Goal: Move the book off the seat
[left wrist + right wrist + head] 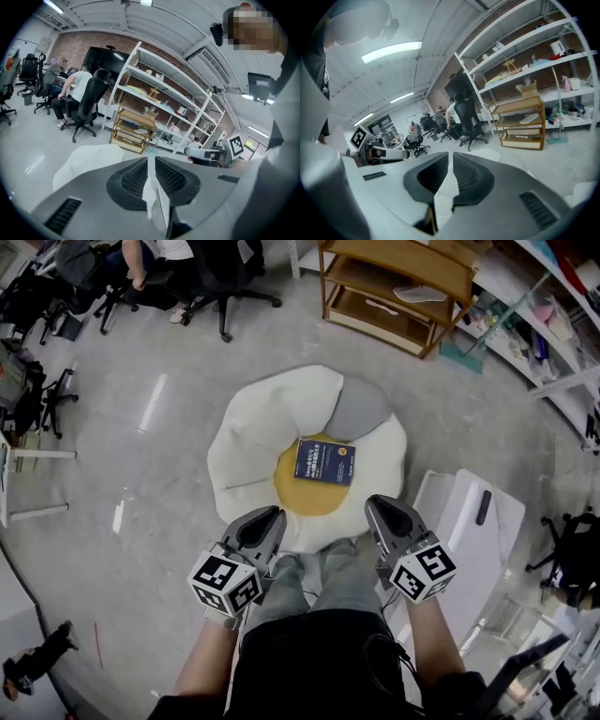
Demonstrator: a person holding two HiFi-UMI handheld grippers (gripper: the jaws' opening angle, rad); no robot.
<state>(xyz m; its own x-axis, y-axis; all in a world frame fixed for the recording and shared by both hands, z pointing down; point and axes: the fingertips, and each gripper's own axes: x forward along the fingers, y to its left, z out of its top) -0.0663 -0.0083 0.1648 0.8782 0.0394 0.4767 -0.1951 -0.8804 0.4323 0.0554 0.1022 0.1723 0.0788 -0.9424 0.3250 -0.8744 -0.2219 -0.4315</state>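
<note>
Only the head view shows the book. It lies flat on the yellow middle of the seat, long side going across, a bit tilted. Its cover words are too small to read. The gripper views miss the book. The left gripper and right gripper are both closed with nothing in them.

A glossy grey floor is seen; a wooden rack (three tiers) is set by white shelving.
</note>
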